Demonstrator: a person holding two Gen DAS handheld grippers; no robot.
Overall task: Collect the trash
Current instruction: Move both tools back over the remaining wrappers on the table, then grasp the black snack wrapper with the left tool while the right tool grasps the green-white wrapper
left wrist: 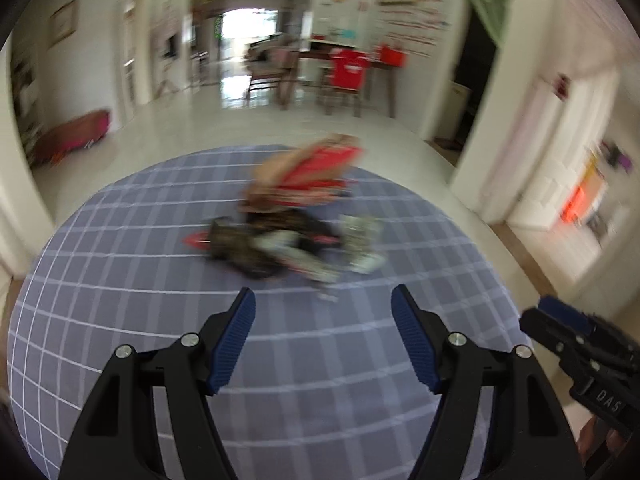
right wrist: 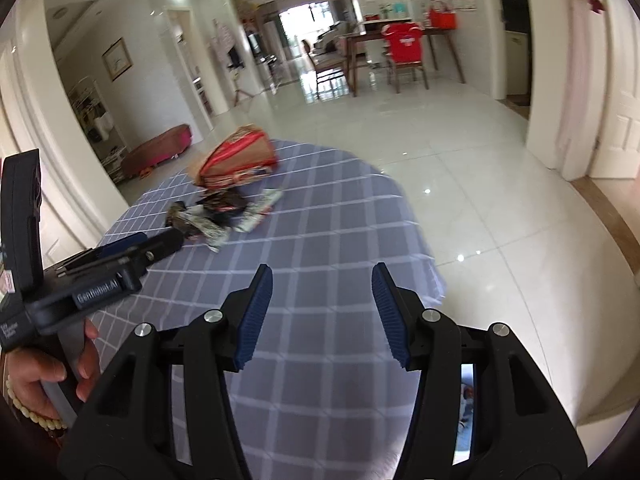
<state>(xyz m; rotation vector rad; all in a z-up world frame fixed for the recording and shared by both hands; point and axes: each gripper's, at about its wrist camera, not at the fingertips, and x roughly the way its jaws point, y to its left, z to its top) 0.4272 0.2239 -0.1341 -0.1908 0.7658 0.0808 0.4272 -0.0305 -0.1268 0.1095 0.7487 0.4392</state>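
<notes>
A heap of crumpled wrappers (left wrist: 280, 244) lies on a round table under a blue-grey checked cloth (left wrist: 160, 280); the left wrist view is blurred. Just behind the heap is a red-and-brown paper bag (left wrist: 316, 176). My left gripper (left wrist: 324, 292) hovers open over the cloth short of the heap, nothing between its fingers. The right wrist view shows the wrappers (right wrist: 216, 216), the bag (right wrist: 240, 158) and the cloth (right wrist: 340, 220). My right gripper (right wrist: 323, 268) is open and empty, near the table's right side. Each gripper appears in the other's view: the right gripper (left wrist: 560, 316), the left gripper (right wrist: 132, 248).
White glossy floor tiles (right wrist: 460, 160) surround the table. A dining table with chairs, one draped with a red shirt (right wrist: 404, 44), stands far back. A reddish low bench (right wrist: 160, 148) sits by the left wall. White door frames rise at the right.
</notes>
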